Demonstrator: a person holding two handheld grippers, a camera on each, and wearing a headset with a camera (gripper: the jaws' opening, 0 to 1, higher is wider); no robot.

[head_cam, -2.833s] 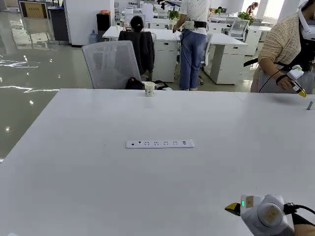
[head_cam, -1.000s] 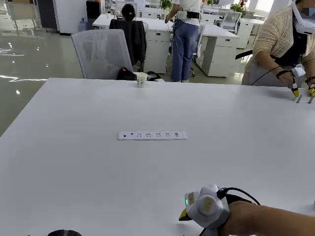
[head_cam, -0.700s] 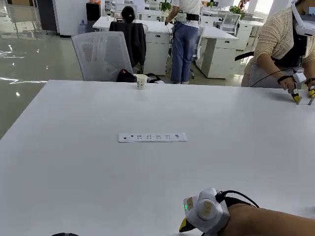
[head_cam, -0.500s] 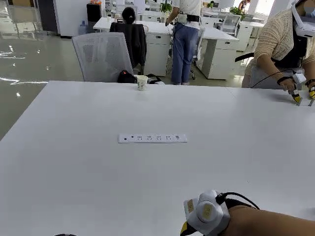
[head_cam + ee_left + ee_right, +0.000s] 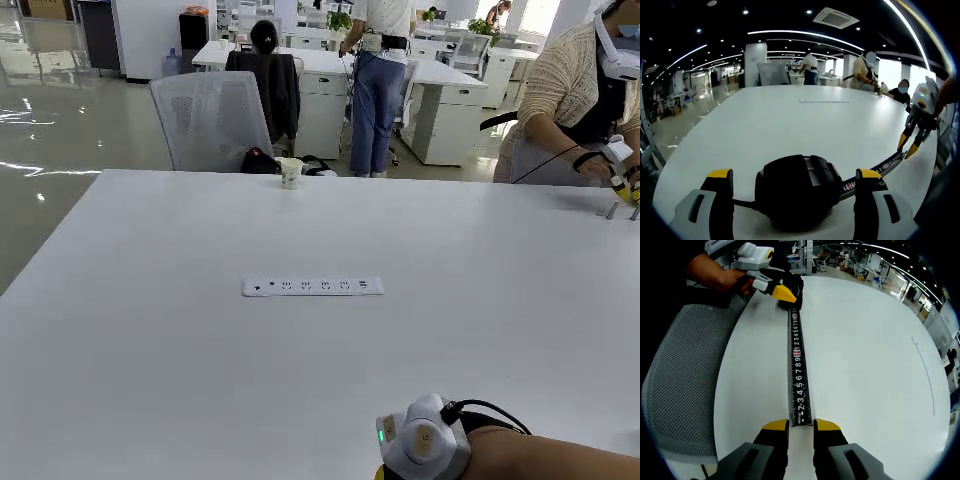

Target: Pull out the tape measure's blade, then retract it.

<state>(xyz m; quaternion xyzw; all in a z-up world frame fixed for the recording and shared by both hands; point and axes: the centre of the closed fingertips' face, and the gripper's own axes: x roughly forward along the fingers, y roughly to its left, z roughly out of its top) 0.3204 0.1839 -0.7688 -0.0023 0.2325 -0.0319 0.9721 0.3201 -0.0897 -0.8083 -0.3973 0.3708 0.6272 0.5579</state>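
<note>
White surface (image 5: 200, 330), large, mostly bare. Power strip (image 5: 312, 287) lies mid-surface; paper cup (image 5: 290, 172) stands at the far edge. Both are well apart from the work.

Tape measure (image 5: 797, 192): black rounded case, lying on the surface near the edge by the person. In the left gripper view it sits between the two yellow-tipped jaws of the left hand-held gripper (image 5: 794, 175). The jaws stand wide apart and straddle the case, with a sliver of gap on each side at the tips. Whether they bear on the case further back is hard to tell from this angle. In the right gripper view one yellow tip looks to be right against the case.

Blade (image 5: 797, 365): drawn out and flat on the surface, printed scale facing up. It runs in a straight line from the case to the right hand-held gripper (image 5: 801, 426). That gripper's jaws are nearly closed, pinching the blade's free end between the yellow tips.

The two hand-held grippers face each other along the blade, one at each end. In the head view the right one sits at the near edge, with a forearm behind it.

Others are in the room: a person at the far right of the surface, another standing at the desks beyond.
</note>
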